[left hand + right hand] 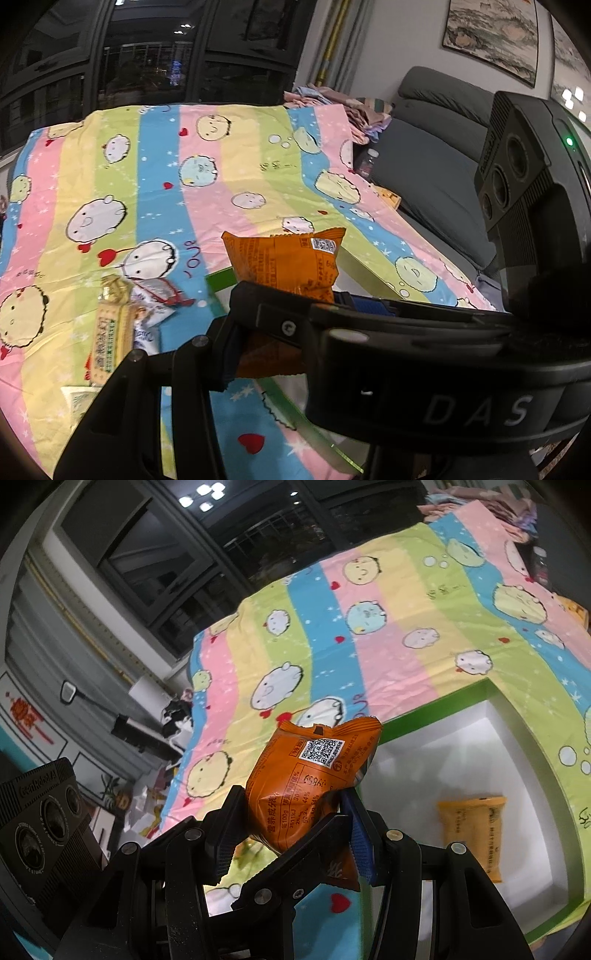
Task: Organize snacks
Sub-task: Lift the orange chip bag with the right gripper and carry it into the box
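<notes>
Orange snack packet (284, 260) pinched between black gripper (280, 325) fingers above striped cartoon cloth (159, 177); more snack packets (125, 314) left.

Count relative to the green-rimmed white tray (436, 709): one yellow-orange snack packet (472, 834) inside; one crinkled orange snack packet (306, 782) above its edge; two pale wrapped snacks (110, 332) outside, on the cloth.

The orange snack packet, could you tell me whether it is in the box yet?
Not yet: the orange snack packet is held in the right gripper beside the box.

"DAS" marks the right gripper (480, 410); "GenRobot.AI" its camera housing (40, 782).
</notes>
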A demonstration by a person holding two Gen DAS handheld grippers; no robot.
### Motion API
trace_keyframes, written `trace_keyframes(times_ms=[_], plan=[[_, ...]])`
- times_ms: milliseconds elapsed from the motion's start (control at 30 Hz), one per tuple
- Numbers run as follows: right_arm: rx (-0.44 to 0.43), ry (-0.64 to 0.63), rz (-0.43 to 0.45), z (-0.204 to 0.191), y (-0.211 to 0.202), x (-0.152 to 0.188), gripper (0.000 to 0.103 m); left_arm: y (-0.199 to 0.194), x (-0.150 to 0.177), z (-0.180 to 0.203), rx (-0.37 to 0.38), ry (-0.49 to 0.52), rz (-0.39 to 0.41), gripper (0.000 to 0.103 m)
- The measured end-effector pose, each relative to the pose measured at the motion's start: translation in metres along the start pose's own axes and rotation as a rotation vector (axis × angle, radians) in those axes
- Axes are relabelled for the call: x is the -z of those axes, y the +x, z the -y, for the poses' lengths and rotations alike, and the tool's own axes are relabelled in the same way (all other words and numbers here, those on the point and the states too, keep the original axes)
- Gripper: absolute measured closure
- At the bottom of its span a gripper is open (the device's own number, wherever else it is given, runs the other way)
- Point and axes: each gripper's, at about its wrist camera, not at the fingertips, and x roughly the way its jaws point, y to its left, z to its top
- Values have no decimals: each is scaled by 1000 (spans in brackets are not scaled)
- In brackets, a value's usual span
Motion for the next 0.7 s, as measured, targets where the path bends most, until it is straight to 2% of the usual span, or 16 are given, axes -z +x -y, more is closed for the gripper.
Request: trace_keyframes(times_ms=[700], plan=[[60,133,0,73,10,-7,49,71,-3,21,83,36,-102,56]])
